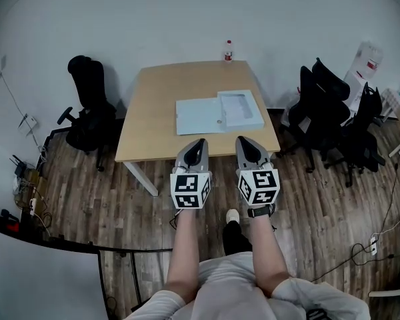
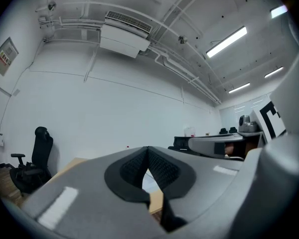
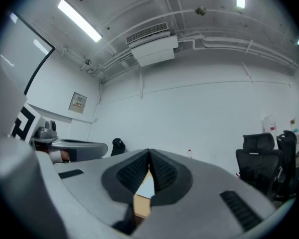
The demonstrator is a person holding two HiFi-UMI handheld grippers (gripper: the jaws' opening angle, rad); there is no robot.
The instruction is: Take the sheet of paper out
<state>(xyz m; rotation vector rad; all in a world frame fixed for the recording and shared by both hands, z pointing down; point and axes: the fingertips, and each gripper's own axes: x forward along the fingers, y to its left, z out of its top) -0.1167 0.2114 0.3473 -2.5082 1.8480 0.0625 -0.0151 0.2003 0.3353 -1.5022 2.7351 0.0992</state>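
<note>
The sheet of paper cannot be told apart from the white inside of the pale, shallow box [image 1: 242, 110], which lies open on the near right part of the wooden table [image 1: 153, 112]. A flat, pale panel [image 1: 199, 116] lies against the box's left side, touching it.

Just short of the table's near edge, the left gripper [image 1: 199, 141] and the right gripper [image 1: 244, 139] are held side by side, level, and pointing toward the box. In the left gripper view, the left gripper's [image 2: 148, 149] dark ribbed pads meet at the tips with nothing between them. The right gripper view shows the same for the right gripper [image 3: 149, 151]: jaws together, empty. Neither touches the box or the panel.

A small bottle [image 1: 228, 51] stands at the table's far edge. A black office chair [image 1: 87, 105] sits to the table's left, and more black chairs [image 1: 327, 109] are to its right, all on a wood plank floor [image 1: 320, 205].
</note>
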